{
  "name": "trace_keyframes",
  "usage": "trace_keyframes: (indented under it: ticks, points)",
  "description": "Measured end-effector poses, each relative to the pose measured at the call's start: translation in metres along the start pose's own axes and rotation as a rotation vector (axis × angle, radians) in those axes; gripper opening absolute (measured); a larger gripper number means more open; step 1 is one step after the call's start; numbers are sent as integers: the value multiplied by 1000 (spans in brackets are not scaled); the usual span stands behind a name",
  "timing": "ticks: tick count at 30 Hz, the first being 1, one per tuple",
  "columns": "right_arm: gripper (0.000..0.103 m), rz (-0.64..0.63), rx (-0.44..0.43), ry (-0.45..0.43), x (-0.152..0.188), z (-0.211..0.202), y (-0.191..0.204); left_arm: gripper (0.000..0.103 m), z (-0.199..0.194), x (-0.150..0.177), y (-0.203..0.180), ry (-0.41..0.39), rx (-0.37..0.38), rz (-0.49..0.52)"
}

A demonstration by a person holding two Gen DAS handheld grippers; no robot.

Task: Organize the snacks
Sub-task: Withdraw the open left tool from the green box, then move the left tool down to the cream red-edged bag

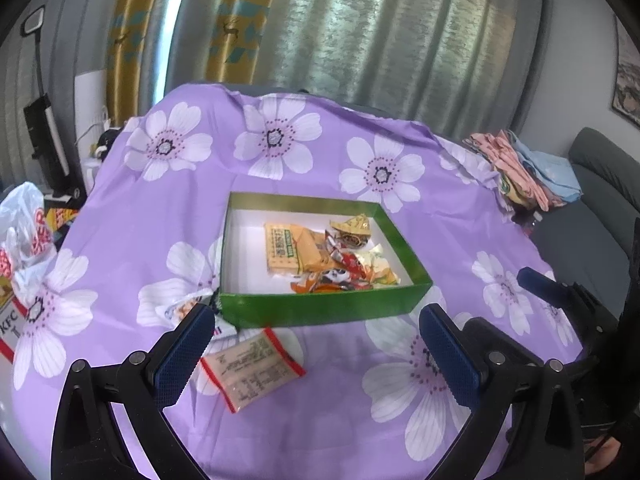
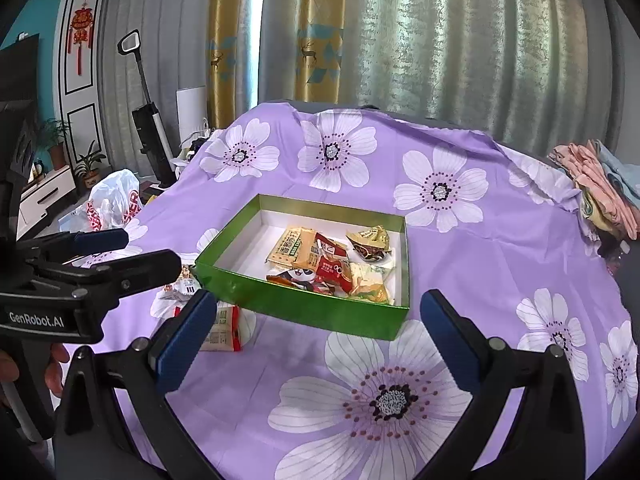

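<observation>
A green box (image 1: 324, 308) (image 2: 304, 308) with a white floor sits on the purple flowered cloth and holds several snack packets (image 1: 320, 258) (image 2: 332, 266). A clear packet with red edges (image 1: 252, 366) (image 2: 226, 328) lies on the cloth in front of the box's left corner. A white wrapped snack (image 1: 180, 310) (image 2: 180, 286) lies beside that corner. My left gripper (image 1: 316, 354) is open and empty, hovering over the red-edged packet. My right gripper (image 2: 316, 344) is open and empty, in front of the box.
A white plastic bag with red print (image 1: 28, 224) (image 2: 114, 202) lies at the table's left edge. Folded clothes (image 1: 520, 168) (image 2: 600, 184) are piled at the right. A grey sofa (image 1: 600, 200) stands beyond the right edge. Curtains hang behind.
</observation>
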State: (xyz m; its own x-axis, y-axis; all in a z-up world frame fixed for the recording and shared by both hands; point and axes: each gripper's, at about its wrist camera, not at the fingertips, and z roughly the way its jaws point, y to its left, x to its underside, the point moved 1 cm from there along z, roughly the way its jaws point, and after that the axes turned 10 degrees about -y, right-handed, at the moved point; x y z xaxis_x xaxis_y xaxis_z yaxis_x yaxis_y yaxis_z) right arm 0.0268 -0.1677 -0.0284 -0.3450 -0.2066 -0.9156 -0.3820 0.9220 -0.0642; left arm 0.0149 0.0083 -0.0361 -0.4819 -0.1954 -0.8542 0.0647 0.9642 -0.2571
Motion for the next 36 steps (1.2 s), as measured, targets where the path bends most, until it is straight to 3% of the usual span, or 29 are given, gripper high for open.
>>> trace_keyframes:
  ticks: [18, 36]
  points:
    - [102, 6, -18, 31, 15, -3, 10, 102, -3, 23, 14, 37, -37, -34]
    - [102, 12, -56, 122, 36, 33, 22, 102, 26, 53, 56, 138, -100, -108]
